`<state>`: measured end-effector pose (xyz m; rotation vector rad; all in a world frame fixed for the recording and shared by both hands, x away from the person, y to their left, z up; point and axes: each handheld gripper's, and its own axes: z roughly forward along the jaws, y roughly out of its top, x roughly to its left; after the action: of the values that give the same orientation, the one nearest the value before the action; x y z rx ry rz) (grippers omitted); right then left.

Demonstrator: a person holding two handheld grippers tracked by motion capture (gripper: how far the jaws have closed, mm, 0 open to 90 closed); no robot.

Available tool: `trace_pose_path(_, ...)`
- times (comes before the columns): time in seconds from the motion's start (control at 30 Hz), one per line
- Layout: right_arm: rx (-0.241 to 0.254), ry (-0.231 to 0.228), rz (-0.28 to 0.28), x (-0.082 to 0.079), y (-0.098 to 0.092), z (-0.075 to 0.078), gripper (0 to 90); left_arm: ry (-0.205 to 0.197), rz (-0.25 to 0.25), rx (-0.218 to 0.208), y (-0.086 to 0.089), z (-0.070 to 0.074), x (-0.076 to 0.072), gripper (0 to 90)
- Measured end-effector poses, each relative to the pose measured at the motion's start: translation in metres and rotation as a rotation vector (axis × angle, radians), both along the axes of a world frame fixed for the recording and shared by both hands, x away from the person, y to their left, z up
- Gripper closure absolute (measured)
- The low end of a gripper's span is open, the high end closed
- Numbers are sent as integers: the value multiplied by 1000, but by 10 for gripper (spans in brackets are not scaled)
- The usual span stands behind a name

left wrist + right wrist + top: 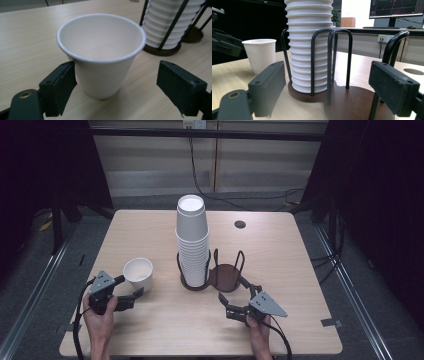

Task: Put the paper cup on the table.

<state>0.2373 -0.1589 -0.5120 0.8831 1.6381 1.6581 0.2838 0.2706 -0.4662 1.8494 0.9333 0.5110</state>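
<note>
Cup, single white paper one, stands upright on the table at about 1 o'clock from the left gripper, between its jaws. In the left gripper view the cup sits off-centre: one pad touches its wall at 9 o'clock, the other pad stands clear at 3 o'clock with bare table between. Jaws released, nothing gripped. Right gripper rests at 5 o'clock from the dark two-bay cup holder, jaws wide apart and holding nothing. Stack of cups fills the holder's left bay, 3 o'clock from the lone cup.
</note>
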Motion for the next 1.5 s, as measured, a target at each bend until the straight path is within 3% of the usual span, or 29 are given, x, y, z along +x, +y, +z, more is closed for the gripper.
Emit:
trace_pose_path(0.17,0,2,0,0,0,0,134,-44,49,-55,0,-3,-16,158)
trace_pose_path(0.23,0,2,0,0,0,0,134,-68,42,-83,-2,-5,-22,159)
trace_pose_path(0.4,0,2,0,0,0,0,135,-112,34,-63,-12,-5,-32,160)
trace_pose_path(0.47,0,2,1,0,0,0,135,-121,-3,-109,-18,-5,-35,160)
trace_pose_path(0.67,0,1,0,0,0,0,135,-144,-63,-89,-41,-13,-40,160)
trace_pose_path(0.83,0,1,0,0,0,0,135,-162,-130,-132,-59,-17,-41,160)
trace_pose_path(0.93,0,1,0,0,0,0,135,-170,-180,-126,-73,-21,-39,160)
trace_pose_path(0.97,0,1,0,0,0,0,135,-177,-170,-113,-78,-23,-38,160)
trace_pose_path(1.13,0,-1,1,0,0,0,135,-177,-179,-129,-91,-26,-36,159)
trace_pose_path(1.23,0,0,3,0,0,0,135,-206,-196,-108,-95,-27,-38,158)
trace_pose_path(1.27,0,2,4,0,0,0,135,-202,-182,-137,-97,-29,-39,158)
trace_pose_path(1.37,1,2,4,0,0,0,135,-230,-158,-134,-96,-37,-40,156)
trace_pose_path(1.4,1,2,4,0,0,0,135,-226,-145,-162,-97,-38,-42,156)
trace_pose_path(1.43,0,3,4,0,0,0,135,-249,-150,-156,-96,-38,-42,154)
trace_pose_path(1.5,1,4,5,0,0,0,136,-248,-151,-157,-97,-38,-44,155)
